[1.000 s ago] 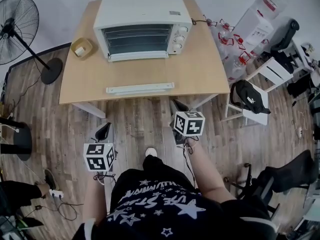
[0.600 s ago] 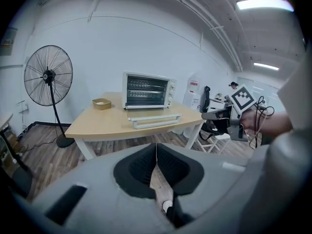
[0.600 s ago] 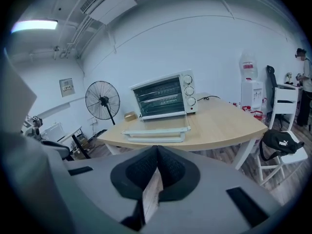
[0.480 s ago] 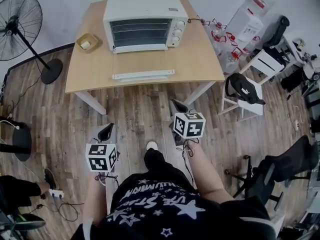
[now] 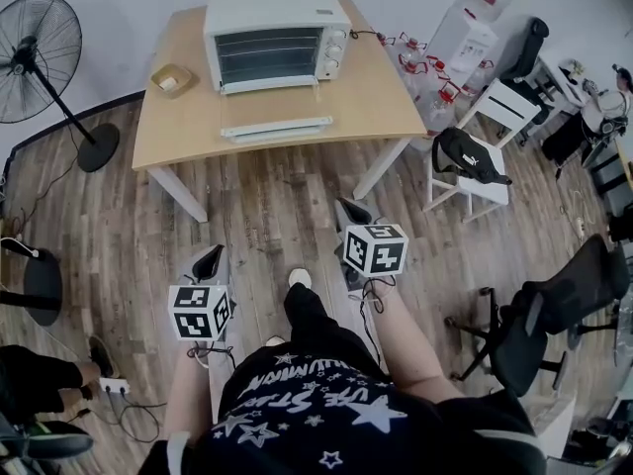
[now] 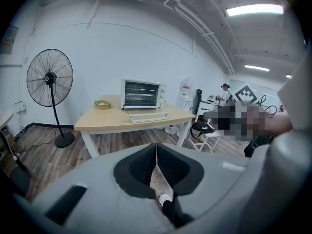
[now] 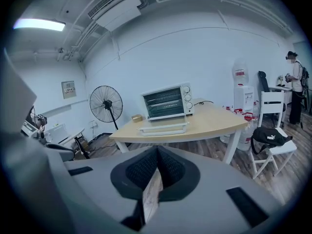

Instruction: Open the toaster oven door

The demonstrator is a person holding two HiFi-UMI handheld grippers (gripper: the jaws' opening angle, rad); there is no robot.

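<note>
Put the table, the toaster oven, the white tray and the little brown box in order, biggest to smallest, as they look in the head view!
1. table
2. toaster oven
3. white tray
4. little brown box
The last three all sit on the table, so nearness hardly matters.

A person is standing on the wooden floor (image 5: pixel 267 216), well back from the bench (image 5: pixel 376 97), holding the left gripper (image 5: pixel 209 258) and the right gripper (image 5: pixel 350 209) low, both pointing toward it. The toaster oven (image 5: pixel 275 26) is sitting at the bench's far edge, door shut. A white tray (image 5: pixel 276 128) is lying just before it, and a small wooden box (image 5: pixel 171 79) is resting at its left. A fan (image 5: pixel 35 57) is standing left of the bench.
</note>
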